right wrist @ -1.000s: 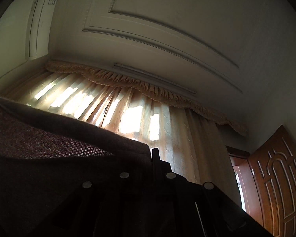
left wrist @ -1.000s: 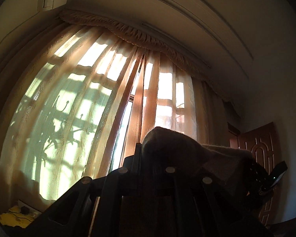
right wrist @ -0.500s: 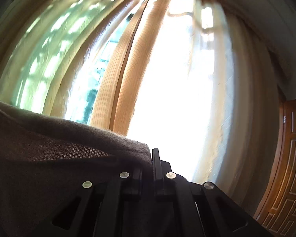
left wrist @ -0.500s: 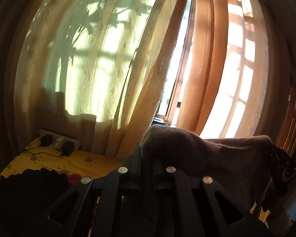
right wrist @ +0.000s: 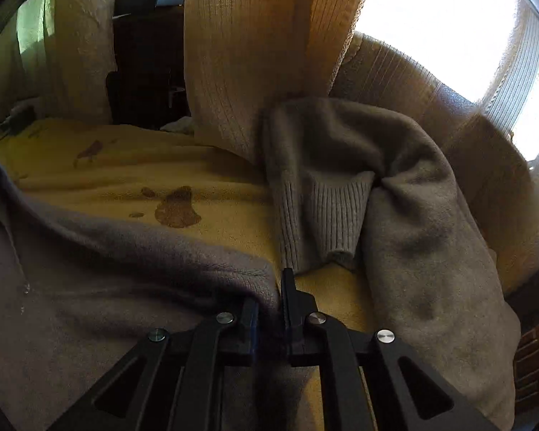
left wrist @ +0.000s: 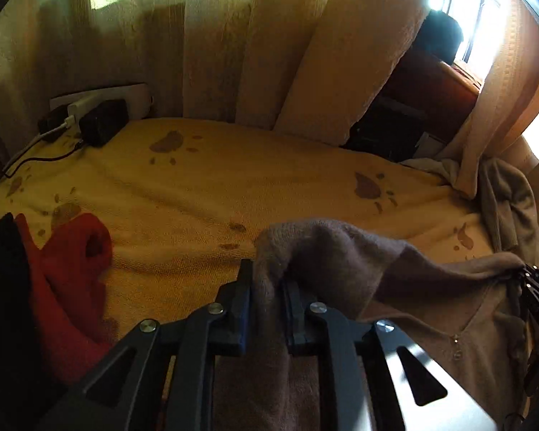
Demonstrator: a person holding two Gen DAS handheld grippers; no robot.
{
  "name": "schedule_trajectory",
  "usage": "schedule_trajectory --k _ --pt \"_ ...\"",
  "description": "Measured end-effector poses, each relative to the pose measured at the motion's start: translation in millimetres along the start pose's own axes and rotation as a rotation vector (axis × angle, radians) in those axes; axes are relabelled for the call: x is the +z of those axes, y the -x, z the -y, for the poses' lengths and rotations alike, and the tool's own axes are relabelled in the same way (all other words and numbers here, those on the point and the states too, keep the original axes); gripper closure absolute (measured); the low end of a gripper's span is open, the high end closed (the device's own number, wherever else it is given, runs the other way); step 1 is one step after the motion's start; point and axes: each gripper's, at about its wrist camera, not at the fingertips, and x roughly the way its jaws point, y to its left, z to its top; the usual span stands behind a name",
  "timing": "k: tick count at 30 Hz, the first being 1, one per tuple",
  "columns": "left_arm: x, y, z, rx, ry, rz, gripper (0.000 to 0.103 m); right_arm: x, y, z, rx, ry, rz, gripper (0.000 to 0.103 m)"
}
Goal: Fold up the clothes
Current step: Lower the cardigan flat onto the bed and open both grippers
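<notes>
Knitwear like this taupe cardigan (left wrist: pixel 431 309) is about as floppy as it gets — soft, light, stretchy, and it sags wherever nothing holds it. It's strung between the two claws just above the yellow blanket (left wrist: pixel 233 186), shoulders up front, button placket hanging loose. The left gripper (left wrist: pixel 266 280) has a bunched shoulder fold between its jaws, which are opening, so that hold looks to be slackening. The right gripper (right wrist: pixel 271 287) has the other shoulder edge between its jaws and they're opening too. I'd say grab it at the shoulder seams or the ribbed hem — thicker knit, less likely to slide out. One sleeve (right wrist: pixel 395 197) is already flopped over the curtain (right wrist: pixel 255 54) side.
</notes>
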Motion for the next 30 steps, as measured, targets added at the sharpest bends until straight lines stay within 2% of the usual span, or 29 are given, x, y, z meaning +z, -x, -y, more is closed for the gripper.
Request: schedule_trajectory --k 1,2,3,4,5,11,14,16,18,20,22,24,30 --pt "0.1 -5.8 -0.3 0.022 -0.002 -0.018 0.051 0.3 0.3 0.8 0.002 0.000 0.002 0.081" --pt "0.5 -8.9 -2.4 0.045 0.002 -0.027 0.038 0.8 1.3 1.9 0.006 -0.001 0.005 0.062" --pt "1.3 -11.1 -5.3 0.066 0.009 -0.034 0.034 2.5 5.2 3.7 0.016 -0.006 0.013 0.047" --pt "1.1 -11.3 -9.1 0.070 0.022 -0.040 0.029 3.5 9.9 5.7 0.027 -0.011 0.024 0.021" --pt "0.5 -10.5 -13.3 0.067 0.038 -0.047 0.026 1.7 17.7 8.7 0.040 -0.017 0.046 0.018" --pt "-5.7 25.2 -35.4 0.027 0.085 -0.012 0.024 -11.3 80.7 35.3 0.067 -0.045 0.161 0.018" --pt "-16.7 50.6 -31.6 -0.012 0.063 0.013 0.023 -37.7 115.2 53.1 0.054 -0.050 0.180 0.018" --pt "-24.6 65.6 -25.2 -0.044 0.043 0.026 0.023 -67.1 137.2 65.9 0.041 -0.062 0.172 0.019" --pt "-33.6 78.2 -12.1 -0.082 0.010 0.029 0.023 -100.4 154.6 78.1 0.038 -0.086 0.140 0.022" --pt "-43.4 90.1 5.5 -0.119 -0.029 0.030 0.022 -134.1 175.3 85.5 0.037 -0.101 0.115 0.037" --pt "-54.2 101.5 26.5 -0.162 -0.072 0.031 0.022 -165.0 195.4 85.4 0.038 -0.100 0.108 0.042" --pt "-66.2 111.6 50.3 -0.208 -0.120 0.032 0.022 -194.3 217.5 84.2 0.045 -0.084 0.117 0.042" --pt "-103.2 129.8 129.4 -0.301 -0.299 -0.005 0.022 -266.0 281.2 64.6 0.136 -0.006 0.150 0.042"
